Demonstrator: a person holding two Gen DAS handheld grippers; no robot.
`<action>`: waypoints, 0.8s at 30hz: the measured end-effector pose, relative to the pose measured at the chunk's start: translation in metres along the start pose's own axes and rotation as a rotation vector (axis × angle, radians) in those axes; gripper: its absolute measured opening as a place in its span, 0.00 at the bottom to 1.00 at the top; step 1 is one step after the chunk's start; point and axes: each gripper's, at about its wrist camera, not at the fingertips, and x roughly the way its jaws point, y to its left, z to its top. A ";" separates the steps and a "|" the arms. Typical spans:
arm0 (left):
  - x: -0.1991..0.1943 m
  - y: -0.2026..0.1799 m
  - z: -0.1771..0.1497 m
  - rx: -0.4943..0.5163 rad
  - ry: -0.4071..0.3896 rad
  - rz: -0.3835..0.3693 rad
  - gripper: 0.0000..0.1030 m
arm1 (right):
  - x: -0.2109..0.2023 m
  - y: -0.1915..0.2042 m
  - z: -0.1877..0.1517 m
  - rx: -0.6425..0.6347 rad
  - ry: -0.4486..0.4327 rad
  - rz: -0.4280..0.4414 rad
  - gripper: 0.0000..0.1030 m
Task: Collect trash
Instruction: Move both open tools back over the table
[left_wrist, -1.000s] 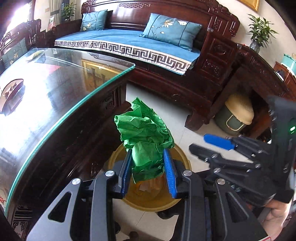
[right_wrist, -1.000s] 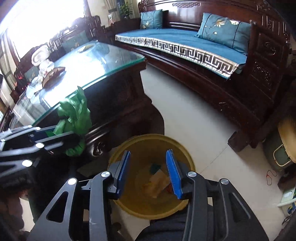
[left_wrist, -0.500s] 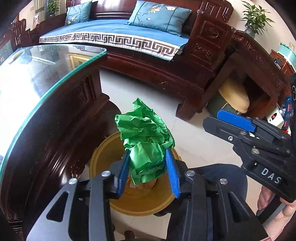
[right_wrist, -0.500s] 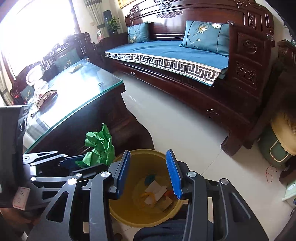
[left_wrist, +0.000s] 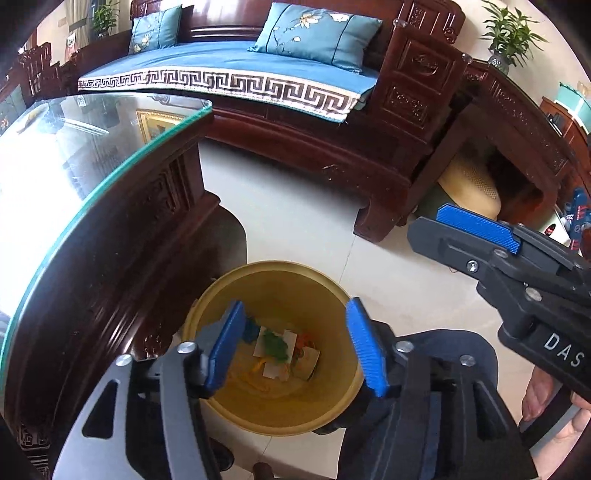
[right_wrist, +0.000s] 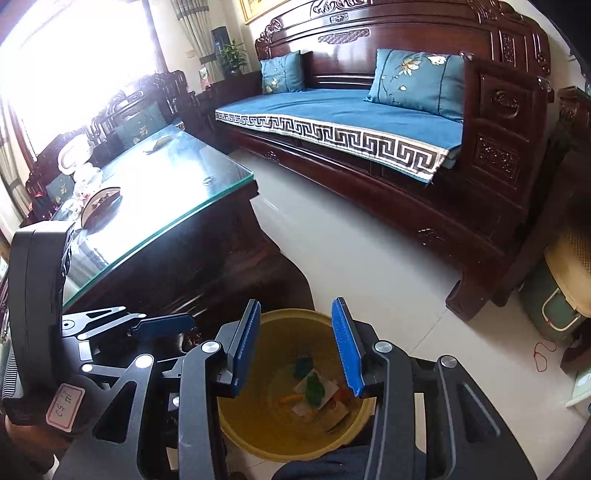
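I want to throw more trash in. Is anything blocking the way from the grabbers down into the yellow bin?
Nothing visible blocks it. The left gripper and right gripper hang open right above the yellow bin, whose mouth is uncovered, with scraps lying at its bottom.

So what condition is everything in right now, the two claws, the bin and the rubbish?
left gripper: open, empty, above the bin
right gripper: open, empty, also above the bin
yellow bin: upright on the floor, no lid, holding scraps
green paper: lying in the bin on white scraps
glass-topped table: a few items at its far end
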 end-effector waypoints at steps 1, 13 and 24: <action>-0.002 0.000 0.000 0.000 -0.007 0.001 0.60 | 0.000 0.002 0.000 -0.002 0.000 0.002 0.39; -0.062 0.049 -0.002 -0.129 -0.152 0.082 0.56 | -0.008 0.058 0.021 -0.097 -0.060 0.112 0.39; -0.140 0.151 -0.017 -0.332 -0.316 0.278 0.65 | 0.008 0.176 0.076 -0.266 -0.156 0.301 0.39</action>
